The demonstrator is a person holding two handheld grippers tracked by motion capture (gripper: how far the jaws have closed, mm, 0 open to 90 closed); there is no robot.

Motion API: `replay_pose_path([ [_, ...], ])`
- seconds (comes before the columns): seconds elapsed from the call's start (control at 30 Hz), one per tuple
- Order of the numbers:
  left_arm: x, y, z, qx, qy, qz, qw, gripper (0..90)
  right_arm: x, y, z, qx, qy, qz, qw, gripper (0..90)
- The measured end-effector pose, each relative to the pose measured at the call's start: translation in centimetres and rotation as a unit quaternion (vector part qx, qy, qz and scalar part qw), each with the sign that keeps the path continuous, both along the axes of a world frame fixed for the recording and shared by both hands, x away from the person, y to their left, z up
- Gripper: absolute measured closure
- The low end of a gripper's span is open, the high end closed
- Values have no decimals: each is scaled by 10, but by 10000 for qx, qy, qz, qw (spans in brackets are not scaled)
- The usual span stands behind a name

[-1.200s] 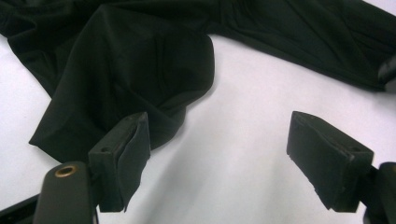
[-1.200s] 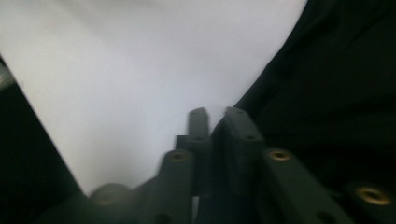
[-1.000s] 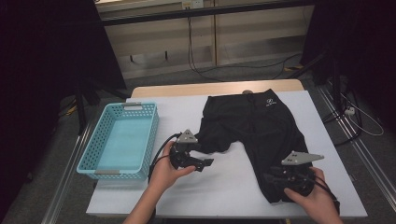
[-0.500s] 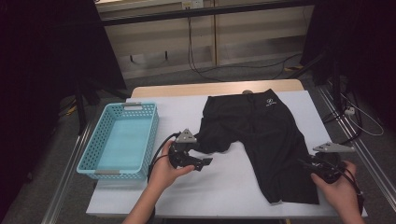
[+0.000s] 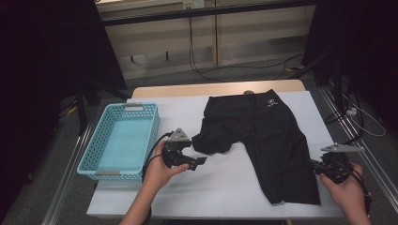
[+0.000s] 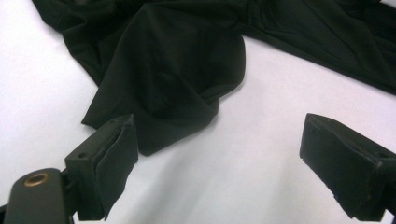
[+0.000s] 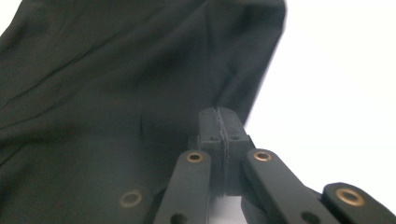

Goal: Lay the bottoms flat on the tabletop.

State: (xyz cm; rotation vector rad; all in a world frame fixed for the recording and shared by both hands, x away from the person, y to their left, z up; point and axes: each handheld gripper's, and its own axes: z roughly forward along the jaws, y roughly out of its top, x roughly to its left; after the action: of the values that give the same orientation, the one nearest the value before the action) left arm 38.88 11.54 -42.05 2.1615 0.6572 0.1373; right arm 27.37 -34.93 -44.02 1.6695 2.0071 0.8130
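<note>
High view: black shorts (image 5: 263,140) lie waistband far, legs near; basket (image 5: 123,140) sits left. Left gripper (image 5: 195,162) jaws apart, just opening, nothing between them; right gripper (image 5: 313,164) jaws just closed together at the shorts' right edge.

The table's (image 5: 225,187) near edge lies bare between the two hands, an easy passage. A blue basket (image 5: 119,140) blocks the left edge; black shorts (image 5: 263,136) spread from the far edge toward the near right corner.

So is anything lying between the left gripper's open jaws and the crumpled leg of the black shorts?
Nothing visible. The left gripper has only bare white table ahead of it, up to the bunched leg of the black shorts.
</note>
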Motion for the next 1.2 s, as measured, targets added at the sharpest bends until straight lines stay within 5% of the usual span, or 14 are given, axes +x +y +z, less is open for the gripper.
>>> replay_pose_path([
  [0.4,-2,0,-1,26,21,-17,10000,117,-11,-20,1,-74,12,-175,9998,884],
  [0.57,-2,0,-1,62,33,-11,10000,117,-10,-1,4,-264,-71,70,9996,659],
  [0.7,-2,1,-1,50,41,-9,10000,117,-6,25,10,-118,-206,427,9988,634],
  [0.87,-3,5,-1,43,38,24,10000,117,-5,72,11,155,-170,1162,9930,668],
  [1.07,-3,8,-1,34,18,80,10000,116,-9,119,7,325,-63,1900,9812,734],
  [1.2,-2,8,-2,53,-36,183,9998,117,-10,132,-4,-164,67,2098,9776,735],
])
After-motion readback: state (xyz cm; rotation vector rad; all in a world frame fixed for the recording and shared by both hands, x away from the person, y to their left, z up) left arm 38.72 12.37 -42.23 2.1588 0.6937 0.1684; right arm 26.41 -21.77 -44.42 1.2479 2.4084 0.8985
